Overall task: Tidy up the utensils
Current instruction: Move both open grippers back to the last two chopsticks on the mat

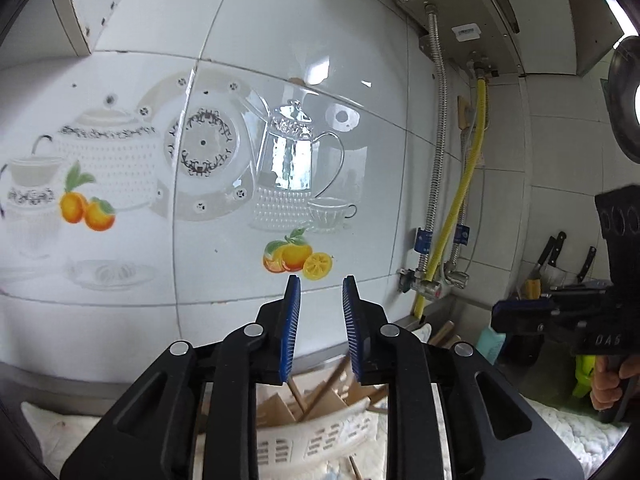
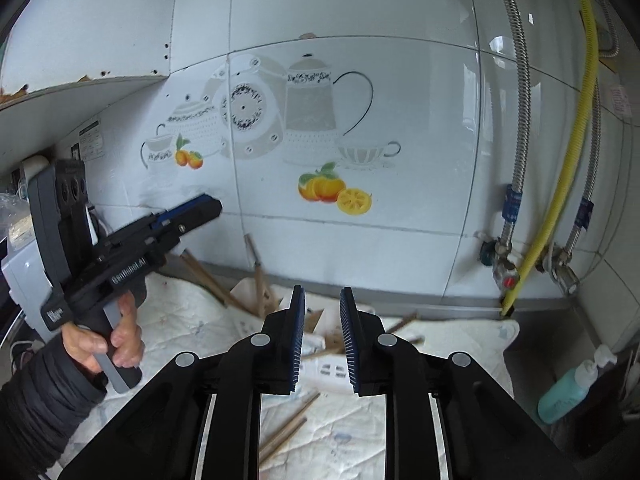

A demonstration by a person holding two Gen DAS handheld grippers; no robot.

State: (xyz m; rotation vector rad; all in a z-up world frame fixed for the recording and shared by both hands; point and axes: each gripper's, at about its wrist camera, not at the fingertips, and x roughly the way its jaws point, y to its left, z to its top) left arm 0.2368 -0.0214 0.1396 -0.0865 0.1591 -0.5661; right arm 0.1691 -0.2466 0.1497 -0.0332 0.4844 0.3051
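Wooden chopsticks (image 2: 286,426), long thin brown sticks, are what must be tidied, and they lie in more than one place. Start at the jaws. The right gripper (image 2: 322,338) has its blue ribbed jaws parted with nothing between them. The left gripper (image 1: 320,328) looks the same: its jaws stand a little apart and hold nothing. It points almost flat at the wall, so it is not reaching for anything yet.

Just below the left jaws sits a white plastic basket with slots (image 1: 316,438). Some brown sticks stand leaning inside it, likely because that is where they belong. In the right view, one pair of sticks lies loose on the white quilted cloth (image 2: 352,440) that covers the counter, near the right jaws. More sticks lean on the glossy white tiled wall (image 2: 400,220) further back. These still need putting away, I think.

A hand in a dark sleeve (image 2: 104,344) holds the left gripper off to the side. A teal soap bottle (image 2: 568,392) stands at the far right, well apart from the sticks.
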